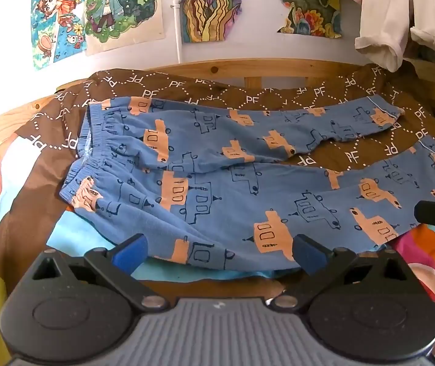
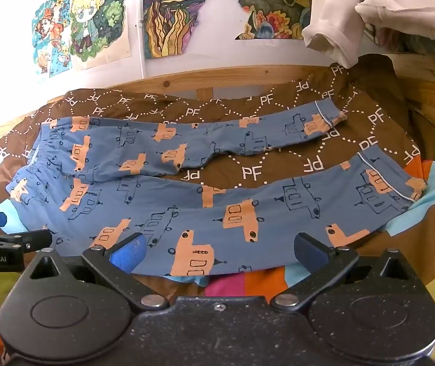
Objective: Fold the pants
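Observation:
Blue pants [image 1: 217, 180] with orange and outlined vehicle prints lie flat on a brown "PF" blanket [image 1: 248, 97], waistband at the left, both legs spread apart toward the right. They also show in the right wrist view [image 2: 187, 189]. My left gripper [image 1: 219, 254] is open, its blue-padded fingers hovering at the near hem edge of the lower leg, near the waist end. My right gripper [image 2: 219, 253] is open over the near edge of the lower leg, further right. Neither holds cloth. Each gripper shows at the other view's edge.
A wooden bed frame [image 1: 248, 67] runs behind the blanket, with colourful posters [image 1: 101, 9] on the white wall. White garments [image 1: 385, 18] hang at the upper right. Multicoloured bedding [image 2: 248, 283] lies under the pants' near edge.

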`<state>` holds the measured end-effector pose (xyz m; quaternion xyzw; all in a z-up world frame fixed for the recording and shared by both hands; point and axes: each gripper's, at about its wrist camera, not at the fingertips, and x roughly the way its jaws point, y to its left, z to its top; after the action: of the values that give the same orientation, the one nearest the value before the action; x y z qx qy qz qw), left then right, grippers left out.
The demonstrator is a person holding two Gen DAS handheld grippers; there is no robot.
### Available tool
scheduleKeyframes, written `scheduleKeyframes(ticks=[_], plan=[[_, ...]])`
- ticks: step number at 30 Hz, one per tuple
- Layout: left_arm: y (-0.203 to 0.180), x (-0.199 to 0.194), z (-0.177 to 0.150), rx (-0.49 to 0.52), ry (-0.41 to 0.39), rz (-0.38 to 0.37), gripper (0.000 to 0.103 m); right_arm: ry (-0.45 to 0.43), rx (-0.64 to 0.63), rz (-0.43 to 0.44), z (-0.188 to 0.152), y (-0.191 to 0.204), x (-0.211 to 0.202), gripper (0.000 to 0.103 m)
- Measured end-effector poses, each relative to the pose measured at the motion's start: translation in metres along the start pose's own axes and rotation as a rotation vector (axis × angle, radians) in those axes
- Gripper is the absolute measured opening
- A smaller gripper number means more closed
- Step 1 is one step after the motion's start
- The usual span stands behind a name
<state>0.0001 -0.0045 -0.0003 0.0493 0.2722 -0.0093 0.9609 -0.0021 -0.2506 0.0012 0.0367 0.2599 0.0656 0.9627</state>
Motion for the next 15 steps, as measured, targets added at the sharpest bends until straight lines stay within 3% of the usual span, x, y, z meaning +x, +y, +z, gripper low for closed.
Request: scheduleKeyframes(ticks=[15], plan=[[0.0024,0.0006,-0.0022,0.010,0.000,0.001,0.103,-0.007,-0.007,-0.004,-0.0008,0.0022,-0.0023,0.102]])
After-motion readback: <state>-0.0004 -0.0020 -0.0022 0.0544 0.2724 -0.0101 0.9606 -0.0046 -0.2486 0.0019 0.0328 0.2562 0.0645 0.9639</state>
